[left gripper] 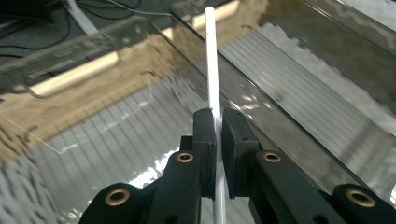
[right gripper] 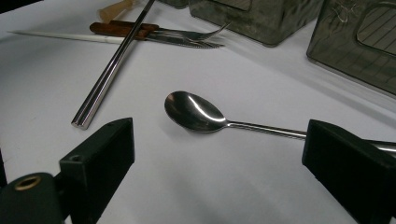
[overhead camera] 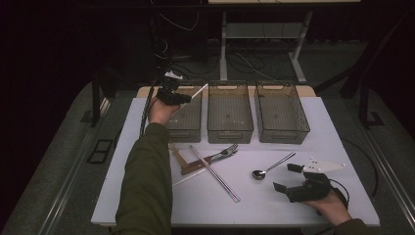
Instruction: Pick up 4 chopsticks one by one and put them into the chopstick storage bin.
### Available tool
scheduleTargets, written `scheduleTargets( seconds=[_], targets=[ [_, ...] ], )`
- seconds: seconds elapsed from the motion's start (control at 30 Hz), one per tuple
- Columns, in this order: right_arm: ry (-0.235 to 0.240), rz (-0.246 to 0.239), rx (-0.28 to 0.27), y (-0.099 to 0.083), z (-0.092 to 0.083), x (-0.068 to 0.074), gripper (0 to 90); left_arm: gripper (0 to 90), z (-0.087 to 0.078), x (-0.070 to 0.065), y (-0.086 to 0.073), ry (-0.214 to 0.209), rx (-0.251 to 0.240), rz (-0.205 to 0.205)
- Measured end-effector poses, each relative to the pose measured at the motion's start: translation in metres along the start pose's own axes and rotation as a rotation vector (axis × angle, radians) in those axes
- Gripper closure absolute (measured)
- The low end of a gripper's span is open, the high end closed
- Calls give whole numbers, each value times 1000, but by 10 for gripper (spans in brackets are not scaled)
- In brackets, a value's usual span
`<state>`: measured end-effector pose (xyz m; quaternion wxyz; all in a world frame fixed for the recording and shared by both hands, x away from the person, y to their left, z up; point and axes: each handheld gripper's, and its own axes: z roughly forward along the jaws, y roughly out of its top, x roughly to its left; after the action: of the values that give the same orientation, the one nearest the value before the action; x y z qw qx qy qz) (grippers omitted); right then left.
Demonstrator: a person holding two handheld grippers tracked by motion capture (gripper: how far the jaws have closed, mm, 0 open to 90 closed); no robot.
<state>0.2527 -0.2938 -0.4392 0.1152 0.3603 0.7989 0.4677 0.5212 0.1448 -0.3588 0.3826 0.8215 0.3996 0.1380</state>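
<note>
White chopstick [left gripper: 211, 60], thin and smooth, is clamped between the left gripper's [left gripper: 218, 135] pads above the leftmost of three clear ribbed plastic bins [overhead camera: 186, 120]. The right gripper [right gripper: 217, 161] rests wide open, holding nothing, by one shiny steel spoon [right gripper: 196, 112] on the white worktop [overhead camera: 274, 196].

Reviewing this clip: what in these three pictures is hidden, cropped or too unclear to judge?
- White chopstick in the left hand-held gripper: its lower end runs off the bottom edge of the left gripper view, behind the jaws.
- Spoon: its handle end is covered by a jaw of the right hand-held gripper in the right gripper view.
- Left bin: the hand and forearm block part of it in the high view.
</note>
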Motion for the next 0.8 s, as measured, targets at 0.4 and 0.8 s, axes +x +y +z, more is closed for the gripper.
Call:
scheduleTargets(
  seconds=[0.4, 0.8],
  targets=[
    [-2, 6, -6, -1, -2, 0, 94, 841, 18, 9, -6, 116, 34, -64],
    [-7, 14, -7, -2, -3, -2, 94, 681, 22, 11, -17, 122, 55, -59]
  ],
)
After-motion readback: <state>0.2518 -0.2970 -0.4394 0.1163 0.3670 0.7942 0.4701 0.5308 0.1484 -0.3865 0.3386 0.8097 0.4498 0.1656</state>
